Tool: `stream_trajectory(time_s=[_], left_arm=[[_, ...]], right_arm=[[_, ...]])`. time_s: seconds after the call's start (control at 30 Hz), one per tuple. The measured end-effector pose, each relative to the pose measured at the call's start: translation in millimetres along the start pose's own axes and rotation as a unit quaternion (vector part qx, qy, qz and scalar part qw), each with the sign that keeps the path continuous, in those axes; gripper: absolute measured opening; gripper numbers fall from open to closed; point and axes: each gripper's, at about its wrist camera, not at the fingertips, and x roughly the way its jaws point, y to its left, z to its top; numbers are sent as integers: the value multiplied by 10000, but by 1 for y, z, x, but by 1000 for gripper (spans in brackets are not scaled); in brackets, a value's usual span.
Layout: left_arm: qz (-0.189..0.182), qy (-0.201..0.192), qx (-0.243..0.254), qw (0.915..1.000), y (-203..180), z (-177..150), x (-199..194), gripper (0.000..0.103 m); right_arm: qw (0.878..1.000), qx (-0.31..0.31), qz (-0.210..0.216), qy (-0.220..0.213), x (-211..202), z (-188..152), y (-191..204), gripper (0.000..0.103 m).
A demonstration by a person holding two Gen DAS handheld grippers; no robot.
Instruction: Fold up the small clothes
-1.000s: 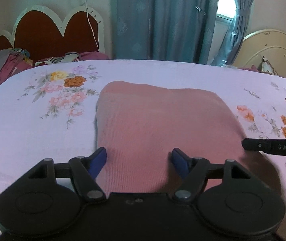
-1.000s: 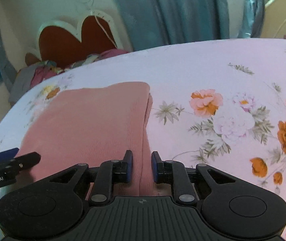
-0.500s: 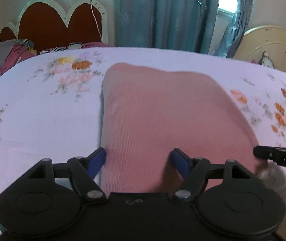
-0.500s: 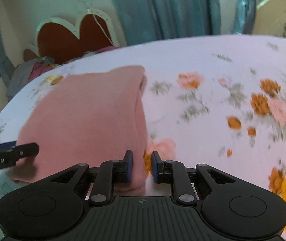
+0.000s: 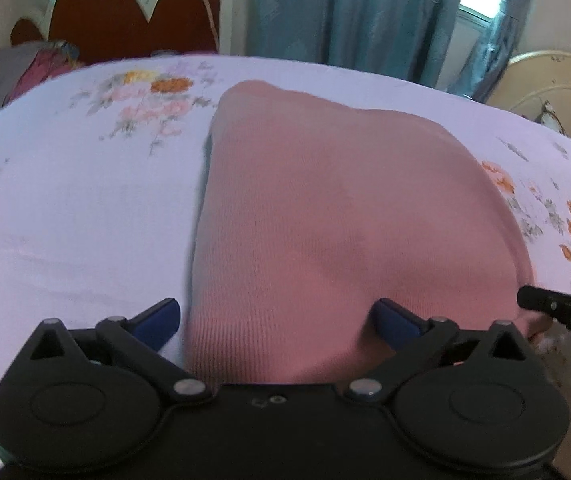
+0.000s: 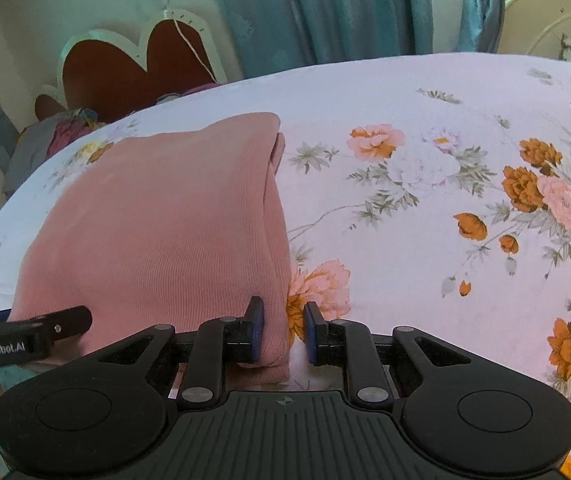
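Note:
A folded pink knit garment [image 5: 345, 216] lies on the floral bedsheet [image 5: 65, 200]. My left gripper [image 5: 277, 320] is wide open, its blue fingertips [image 5: 157, 320] straddling the garment's near left edge. In the right wrist view the same garment [image 6: 165, 220] fills the left half, and my right gripper [image 6: 283, 332] stands with its jaws a little apart around the garment's near right corner, the left pad [image 6: 255, 328] against the cloth and a gap on the other side. The right gripper's tip [image 5: 557, 308] shows at the right edge of the left wrist view.
A red heart-shaped headboard [image 5: 133, 16] and a pile of clothes [image 5: 25, 68] stand at the bed's far left. Teal curtains [image 5: 345, 8] hang behind. A cream bed frame [image 6: 557, 20] is at the far right. The left gripper's arm [image 6: 25, 336] shows low left.
Both grippers and the garment shifted across the bed. My right gripper's jaws have spread a little from their tight pinch on the garment's corner. The left gripper stays wide open.

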Motion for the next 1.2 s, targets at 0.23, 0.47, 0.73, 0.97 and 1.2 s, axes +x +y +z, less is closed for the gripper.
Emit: stream_trajectory(time_s=[0.23, 0.47, 0.73, 0.97, 1.2], left_arm=[[336, -105, -315, 9989, -8, -7, -7, 103], [773, -769, -104, 9940, -33, -14, -72, 99], [529, -1477, 79, 9876, -48, -52, -197, 103], [985, -1268, 375, 9863, -70, -89, -269, 103], [961, -1459, 335, 9841, -78, -120, -320, 103]], right_arm=[[9989, -289, -348, -88, -1, -6, 5, 66], [9987, -290, -141, -397, -57, -14, 9, 66], [9957, -704, 392, -454, -162, -56, 29, 79], [9889, -874, -6, -1204, -269, -94, 49, 103], [9813, -1052, -13, -1612, -322, -125, 57, 103]])
